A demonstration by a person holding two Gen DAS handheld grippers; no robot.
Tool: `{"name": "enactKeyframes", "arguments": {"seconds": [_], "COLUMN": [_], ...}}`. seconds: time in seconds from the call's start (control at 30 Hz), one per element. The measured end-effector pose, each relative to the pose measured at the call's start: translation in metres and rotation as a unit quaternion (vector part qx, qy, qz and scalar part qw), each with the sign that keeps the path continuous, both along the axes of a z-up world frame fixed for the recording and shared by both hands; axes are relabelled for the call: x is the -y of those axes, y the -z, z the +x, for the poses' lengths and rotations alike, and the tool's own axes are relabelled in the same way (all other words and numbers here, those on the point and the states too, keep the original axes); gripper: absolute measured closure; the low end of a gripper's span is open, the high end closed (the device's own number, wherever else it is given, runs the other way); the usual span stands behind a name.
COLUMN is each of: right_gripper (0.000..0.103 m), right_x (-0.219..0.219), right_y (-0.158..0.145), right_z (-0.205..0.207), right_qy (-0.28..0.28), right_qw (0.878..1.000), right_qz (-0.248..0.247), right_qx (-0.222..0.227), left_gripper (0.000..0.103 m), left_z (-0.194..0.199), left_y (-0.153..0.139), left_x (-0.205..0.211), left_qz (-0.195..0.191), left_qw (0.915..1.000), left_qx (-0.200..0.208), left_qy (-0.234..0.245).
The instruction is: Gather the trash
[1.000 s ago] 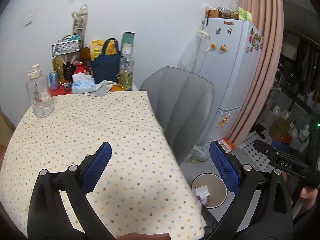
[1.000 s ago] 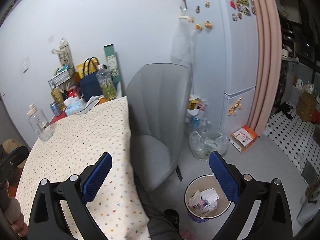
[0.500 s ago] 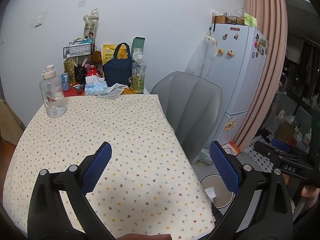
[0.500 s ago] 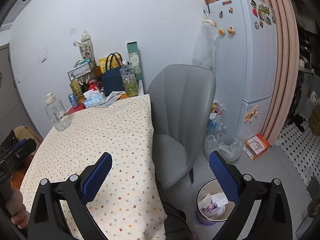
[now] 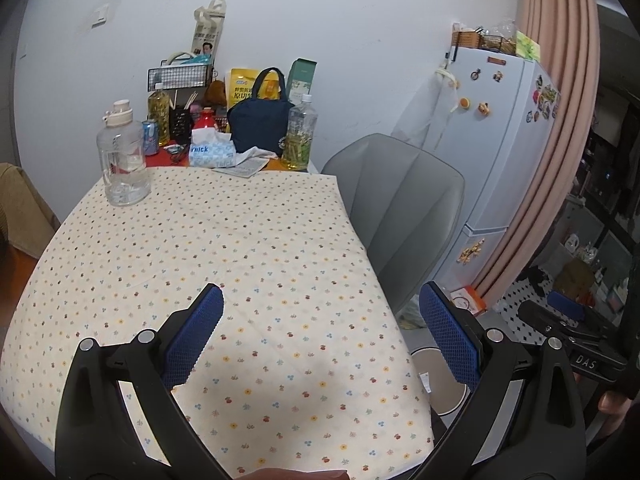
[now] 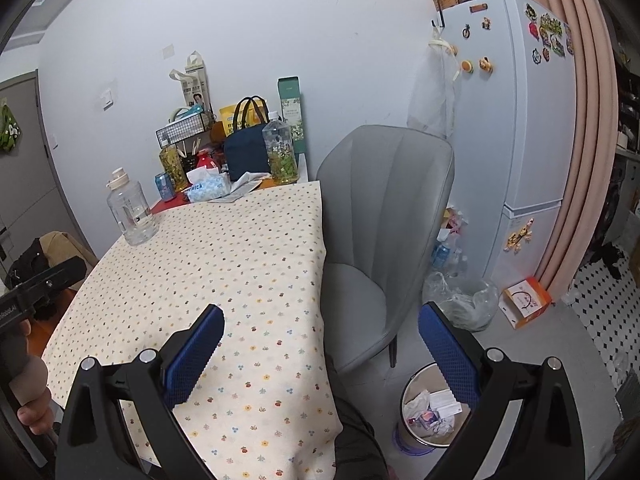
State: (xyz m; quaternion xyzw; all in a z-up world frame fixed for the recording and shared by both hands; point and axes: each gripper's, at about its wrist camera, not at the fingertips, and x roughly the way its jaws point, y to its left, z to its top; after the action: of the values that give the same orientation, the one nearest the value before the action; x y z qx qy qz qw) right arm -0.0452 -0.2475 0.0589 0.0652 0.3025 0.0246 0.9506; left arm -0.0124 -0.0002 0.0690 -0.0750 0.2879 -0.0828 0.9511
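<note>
Both blue-padded grippers, left (image 5: pixel 320 332) & right (image 6: pixel 320 336), gape empty; trash sits in the round white waste bin (image 6: pixel 408 394) at 5 o'clock (floral-cloth table (image 5: pixel 224 248) looks cleared), so prob. nearly done.

1. Round trash bin (image 6: pixel 430 412) stands upright on the grey floor, just beside the grey chair's leg.
2. It's open-topped, holding crumpled white paper and small wrappers.
3. From the left wrist, only its pale rim (image 5: pixel 434 376) peeks past the table edge.
</note>
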Motion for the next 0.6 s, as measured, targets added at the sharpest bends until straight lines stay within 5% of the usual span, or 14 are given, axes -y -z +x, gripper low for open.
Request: {"name": "enactKeyframes", "arguments": {"seconds": [0.6], "right_gripper": [0.008], "right_x": [-0.0004], "right_y": [0.0102], "right_z": [0.0085], "right_qy": [0.003], "right_qw": [1.0], "right_qz": [0.004], "right_qx": [-0.009], "left_gripper": [0.006], "left_z": [0.0013], "left_y": [0.0063], "left_x": [-0.0033], "left_qz": [0.001], "left_qw": [1.0], "left_qx": [-0.008], "left_qy": [0.001]}}
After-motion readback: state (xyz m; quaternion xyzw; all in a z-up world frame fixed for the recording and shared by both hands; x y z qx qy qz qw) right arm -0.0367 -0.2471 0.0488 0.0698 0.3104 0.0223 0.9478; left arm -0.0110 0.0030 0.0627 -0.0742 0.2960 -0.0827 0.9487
